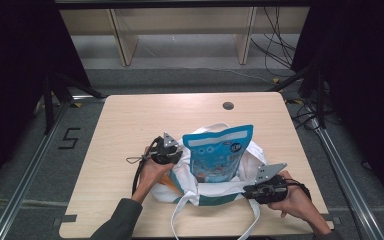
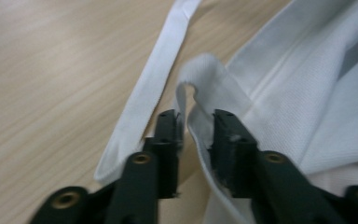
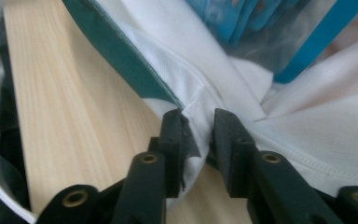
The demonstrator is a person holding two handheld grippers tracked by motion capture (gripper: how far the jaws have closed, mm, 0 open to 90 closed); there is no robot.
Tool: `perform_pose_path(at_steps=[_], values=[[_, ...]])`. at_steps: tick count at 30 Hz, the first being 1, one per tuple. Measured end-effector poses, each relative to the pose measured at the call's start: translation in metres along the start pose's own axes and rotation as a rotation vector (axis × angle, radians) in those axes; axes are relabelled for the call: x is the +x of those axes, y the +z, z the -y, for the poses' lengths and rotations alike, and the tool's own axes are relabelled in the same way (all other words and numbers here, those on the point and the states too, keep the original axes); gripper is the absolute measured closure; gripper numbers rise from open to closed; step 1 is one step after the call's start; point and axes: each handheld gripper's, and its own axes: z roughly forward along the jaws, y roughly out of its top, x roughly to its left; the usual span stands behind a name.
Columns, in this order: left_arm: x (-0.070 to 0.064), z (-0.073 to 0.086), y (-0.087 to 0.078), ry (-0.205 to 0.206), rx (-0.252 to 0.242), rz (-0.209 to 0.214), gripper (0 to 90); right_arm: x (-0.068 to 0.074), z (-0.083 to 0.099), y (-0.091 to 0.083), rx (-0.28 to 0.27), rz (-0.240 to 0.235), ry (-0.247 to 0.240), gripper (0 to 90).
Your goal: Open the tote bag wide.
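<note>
A white cloth bag [image 1: 207, 187] with teal trim lies near the front edge of a pale wooden tabletop [image 1: 130, 125], a blue snack pouch [image 1: 219, 152] standing upright in its open mouth, as a person works it from both sides with two hand-held grippers. The left gripper [image 1: 169, 154], held in the left hand [image 1: 151, 172], meets the bag's left rim just beside the pouch; in the left gripper view its jaws are closed on a folded loop of the white fabric [image 2: 196, 100], the cloth pinched between the two black pads, with a flat white strap [image 2: 147, 95] lying on the wood beside them. The right gripper [image 1: 252, 190], held in the right hand [image 1: 295, 200], sits at the bag's front right corner; in the right gripper view its jaws clamp a stitched seam of the bag [image 3: 196, 116] where the white cloth meets a teal band [image 3: 121, 51], with the pouch's blue and clear film [image 3: 279, 32] just beyond. Two long white handles [image 1: 180, 215] trail toward the tabletop's near edge. A grey cable port [image 1: 228, 105] marks the far side.
</note>
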Motion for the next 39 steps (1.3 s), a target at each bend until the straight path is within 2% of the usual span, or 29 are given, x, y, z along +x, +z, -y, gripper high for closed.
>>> perform_pose_path(at_steps=[1, 2, 3, 6, 7, 8, 9, 10, 11, 12, 13, 14, 15, 16, 17, 18, 19, 20, 21, 22, 23, 24, 25, 26, 27, 29, 32, 34, 39], values=[[-0.001, -0.004, -0.010, -0.006, -0.040, 0.009, 62.1, 0.001, -0.003, -0.006, -0.023, 0.011, 0.003, 69.1], [-0.001, -0.004, -0.010, -0.006, -0.040, 0.009, 62.1, 0.001, -0.007, -0.013, -0.051, 0.025, -0.008, 68.7], [-0.008, -0.011, -0.033, -0.015, -0.117, 0.012, 62.4, 0.003, -0.013, -0.023, -0.089, 0.040, -0.020, 67.9], [-0.020, -0.013, -0.061, -0.001, -0.191, 0.046, 67.0, 0.004, -0.024, -0.043, -0.185, 0.084, -0.005, 67.4], [-0.025, -0.011, -0.067, 0.017, -0.191, 0.051, 68.3, 0.001, -0.027, -0.048, -0.214, 0.115, -0.009, 69.3], [-0.025, -0.011, -0.067, 0.017, -0.191, 0.051, 69.9, -0.001, -0.029, -0.053, -0.244, 0.159, 0.001, 69.3], [-0.034, -0.002, -0.076, 0.041, -0.167, 0.080, 71.1, -0.007, -0.031, -0.058, -0.260, 0.182, 0.009, 69.2], [-0.034, -0.002, -0.076, 0.041, -0.167, 0.080, 72.5, -0.011, -0.031, -0.061, -0.290, 0.191, 0.038, 68.8], [-0.043, 0.010, -0.080, 0.005, -0.155, 0.126, 73.2, -0.017, -0.031, -0.065, -0.304, 0.213, 0.045, 68.2], [-0.043, 0.010, -0.080, 0.005, -0.155, 0.126, 73.4, -0.017, -0.031, -0.065, -0.304, 0.213, 0.045, 68.2], [-0.048, 0.024, -0.082, -0.001, -0.138, 0.149, 73.5, -0.026, -0.030, -0.069, -0.308, 0.309, 0.080, 68.5], [-0.050, 0.030, -0.083, 0.014, -0.113, 0.145, 73.5, -0.030, -0.029, -0.068, -0.290, 0.355, 0.088, 68.4], [-0.052, 0.037, -0.083, -0.001, -0.083, 0.156, 73.5, -0.036, -0.027, -0.068, -0.257, 0.392, 0.092, 68.5], [-0.053, 0.042, -0.082, 0.001, -0.082, 0.159, 73.4, -0.041, -0.026, -0.064, -0.238, 0.408, 0.101, 69.1], [-0.053, 0.042, -0.082, 0.001, -0.082, 0.159, 73.2, -0.041, -0.026, -0.064, -0.238, 0.408, 0.101, 69.1], [-0.052, 0.046, -0.080, -0.007, -0.070, 0.164, 73.2, -0.045, -0.024, -0.058, -0.216, 0.407, 0.107, 70.1], [-0.050, 0.049, -0.077, 0.018, -0.058, 0.142, 73.9, -0.053, -0.021, -0.046, -0.157, 0.445, 0.080, 77.4], [-0.051, 0.051, -0.074, 0.012, -0.038, 0.125, 74.4, -0.058, -0.019, -0.040, -0.116, 0.475, 0.059, 82.1], [-0.050, 0.054, -0.070, 0.055, -0.016, 0.115, 74.9, -0.062, -0.017, -0.034, -0.098, 0.518, 0.031, 85.2], [-0.050, 0.054, -0.070, 0.055, -0.016, 0.115, 75.4, -0.062, -0.017, -0.034, -0.098, 0.518, 0.031, 85.2], [-0.051, 0.061, -0.058, 0.065, 0.032, 0.103, 76.2, -0.069, -0.012, -0.020, -0.055, 0.508, 0.043, 86.8], [-0.055, 0.065, -0.052, 0.048, 0.052, 0.099, 76.9, -0.072, -0.010, -0.014, -0.028, 0.521, 0.022, 86.9], [-0.056, 0.067, -0.048, 0.062, 0.070, 0.103, 77.6, -0.073, -0.008, -0.006, -0.002, 0.497, 0.062, 86.9], [-0.056, 0.067, -0.048, 0.062, 0.070, 0.103, 78.8, -0.073, -0.008, -0.006, -0.002, 0.497, 0.062, 86.9], [-0.055, 0.066, -0.045, 0.081, 0.069, 0.100, 79.6, -0.078, -0.004, 0.002, 0.005, 0.500, 0.065, 87.1], [-0.054, 0.066, -0.044, 0.088, 0.055, 0.075, 81.9, -0.081, -0.002, 0.004, -0.005, 0.483, 0.086, 87.3], [-0.055, 0.068, -0.041, 0.072, 0.058, 0.076, 84.6, -0.085, 0.002, 0.009, -0.007, 0.470, 0.104, 87.3], [-0.053, 0.065, -0.038, 0.114, 0.057, 0.052, 86.3, -0.085, 0.003, 0.011, -0.007, 0.469, 0.112, 87.2], [-0.044, 0.061, -0.028, 0.101, 0.061, 0.024, 88.6, -0.085, 0.002, 0.011, -0.014, 0.473, 0.123, 86.7]])
